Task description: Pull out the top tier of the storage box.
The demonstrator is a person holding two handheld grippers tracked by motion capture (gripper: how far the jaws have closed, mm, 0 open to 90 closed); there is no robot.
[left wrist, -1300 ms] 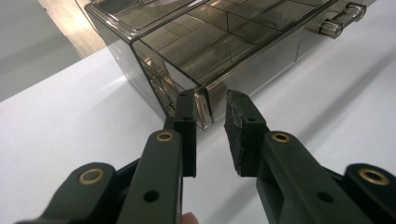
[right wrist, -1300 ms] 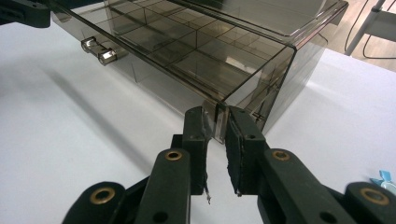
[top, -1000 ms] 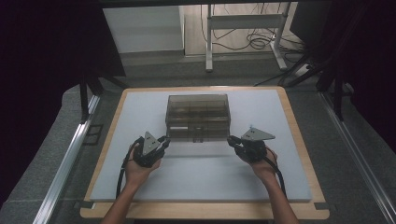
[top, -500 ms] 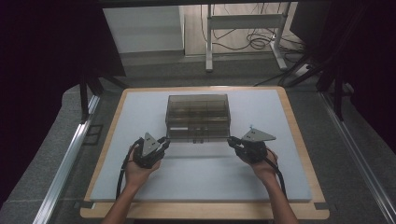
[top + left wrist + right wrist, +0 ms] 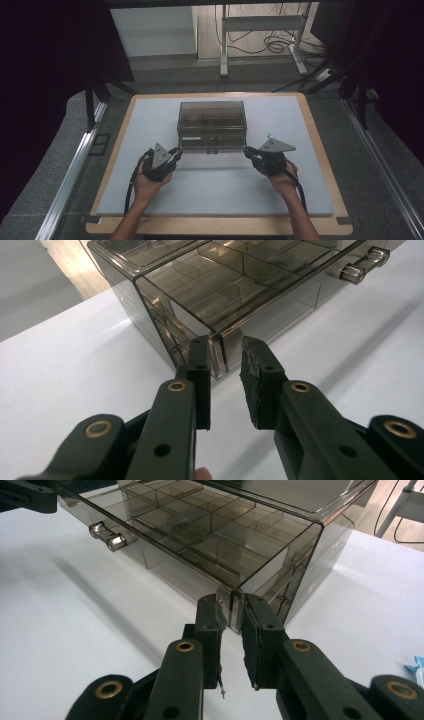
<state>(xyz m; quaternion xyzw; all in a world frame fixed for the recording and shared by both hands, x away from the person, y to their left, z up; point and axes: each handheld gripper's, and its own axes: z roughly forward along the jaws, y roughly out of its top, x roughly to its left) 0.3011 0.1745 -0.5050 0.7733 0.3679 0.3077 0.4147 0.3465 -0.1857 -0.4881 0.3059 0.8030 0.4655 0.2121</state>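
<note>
While the smoky plastic drawer box sits mid-worktop with its drawer front and knobs looking close to flush, I judge the work barely begun: both corners are being taken, and any pull, lift or shift is left to do. In the left gripper view, the left claw is narrowly open, its jaws straddling the box's front left corner edge, not clearly clamped. In the right gripper view, the right claw is nearly closed, its jaws pinching the front right corner edge.
</note>
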